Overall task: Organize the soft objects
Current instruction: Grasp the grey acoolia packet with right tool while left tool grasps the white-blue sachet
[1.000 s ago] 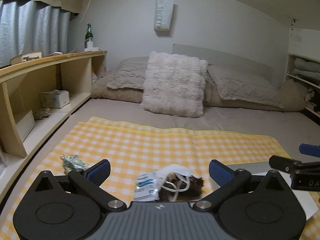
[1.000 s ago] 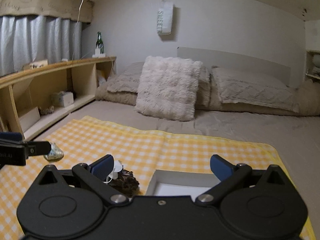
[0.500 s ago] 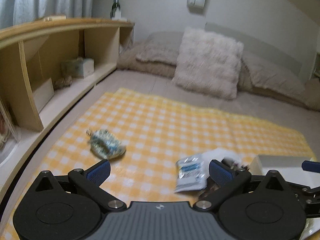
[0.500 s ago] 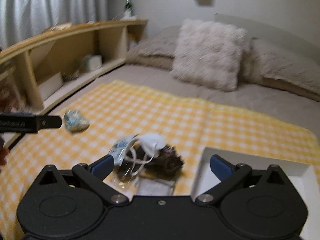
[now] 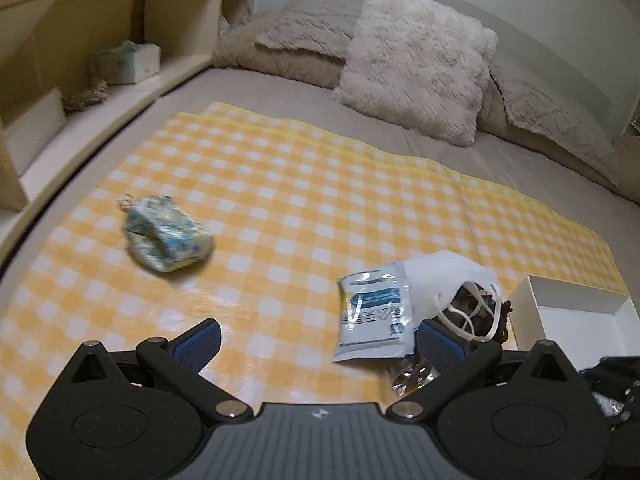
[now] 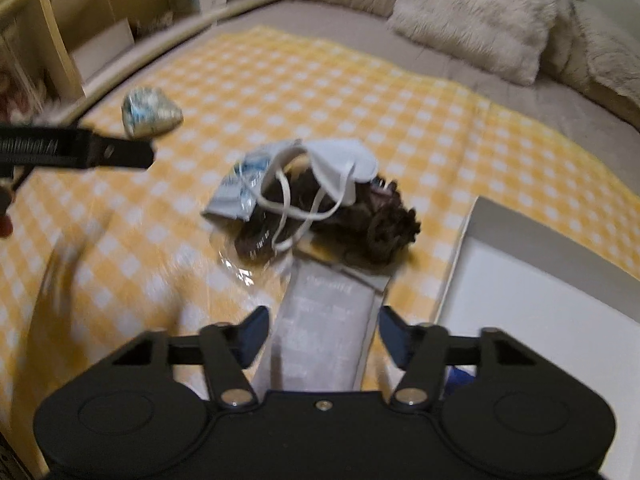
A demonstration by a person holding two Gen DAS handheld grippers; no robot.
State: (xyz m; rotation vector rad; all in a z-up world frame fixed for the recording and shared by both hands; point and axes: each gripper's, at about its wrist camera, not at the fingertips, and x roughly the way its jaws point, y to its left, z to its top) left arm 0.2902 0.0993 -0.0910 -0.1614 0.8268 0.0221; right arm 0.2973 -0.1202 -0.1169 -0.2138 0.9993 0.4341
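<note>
A pile of soft things lies on the yellow checked cloth (image 5: 304, 200): a white face mask (image 6: 344, 166) with loops, a blue-white packet (image 5: 374, 316), a dark brown fluffy item (image 6: 384, 224) and a grey flat pack (image 6: 324, 336). A blue-patterned fabric pouch (image 5: 168, 236) lies apart to the left, also in the right wrist view (image 6: 148, 114). A white open box (image 6: 532, 312) sits right of the pile. My left gripper (image 5: 318, 344) is open and empty, left of the pile. My right gripper (image 6: 324, 338) is open, its fingers either side of the grey pack.
A fluffy cushion (image 5: 416, 60) and grey pillows (image 5: 552, 120) lie at the head of the bed. A wooden shelf unit (image 5: 80, 40) with a tissue box (image 5: 126, 62) runs along the left side. The left gripper's finger (image 6: 76, 148) crosses the right wrist view's left edge.
Both grippers have tilted down and moved in toward the cloth. The right gripper has narrowed its opening and now straddles the grey pack. Nothing has been picked up.
</note>
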